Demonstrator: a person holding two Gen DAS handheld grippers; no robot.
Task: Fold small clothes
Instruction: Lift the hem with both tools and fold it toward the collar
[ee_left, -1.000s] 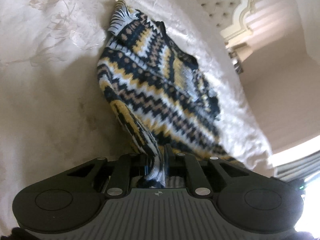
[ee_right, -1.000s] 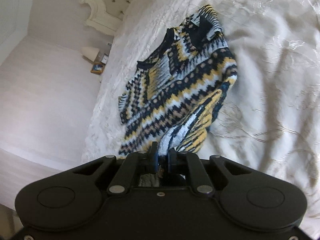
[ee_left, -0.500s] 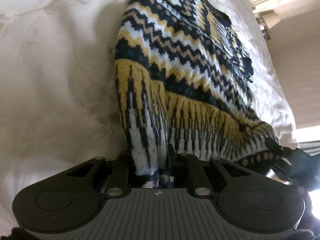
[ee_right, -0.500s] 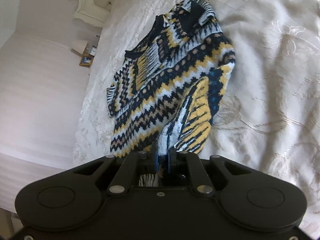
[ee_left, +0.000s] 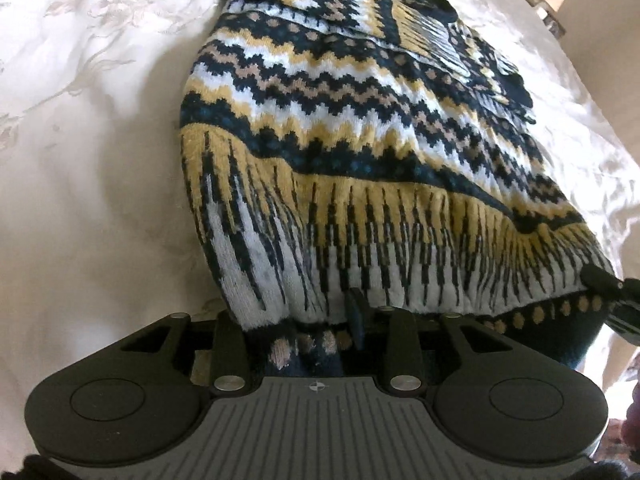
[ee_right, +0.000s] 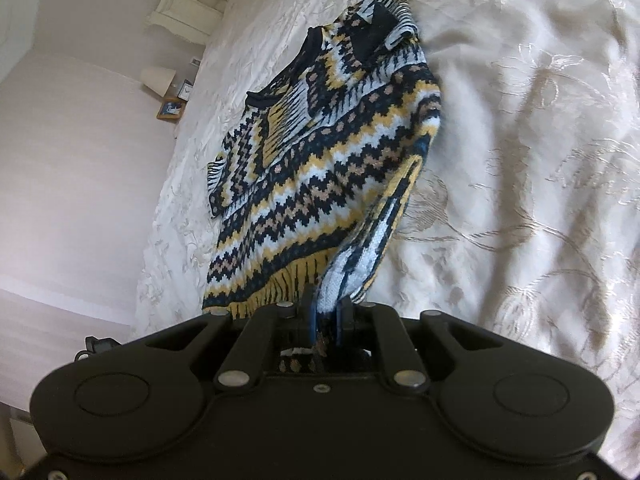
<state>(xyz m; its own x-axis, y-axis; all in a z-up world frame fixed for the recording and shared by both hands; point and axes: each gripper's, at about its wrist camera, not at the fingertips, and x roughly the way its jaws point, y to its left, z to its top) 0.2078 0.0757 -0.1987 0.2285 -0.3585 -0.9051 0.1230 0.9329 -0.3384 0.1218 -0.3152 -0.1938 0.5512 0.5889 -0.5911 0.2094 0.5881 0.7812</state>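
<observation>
A knitted sweater (ee_left: 360,128) with navy, yellow, white and tan zigzag bands lies spread on a cream bedspread (ee_left: 88,160). My left gripper (ee_left: 298,320) sits at the hem's near corner. Its jaws are opening, with the bunched hem loose between them and the left finger hidden under the knit. My right gripper (ee_right: 325,320) is shut on the other hem corner of the sweater (ee_right: 320,168), lifting that edge into a fold. Its fingertips (ee_left: 600,278) also show at the right edge of the left wrist view, pinching the hem.
The embroidered bedspread (ee_right: 520,160) stretches wide to the right of the sweater. A tufted cream headboard (ee_right: 176,4) stands at the far end. Beside the bed's edge are a small lamp (ee_right: 158,78) and a picture frame (ee_right: 170,109).
The left gripper has tipped down and come close over the hem, which now lies flatter and wider, and its jaws have widened. The right gripper has stayed shut on its corner.
</observation>
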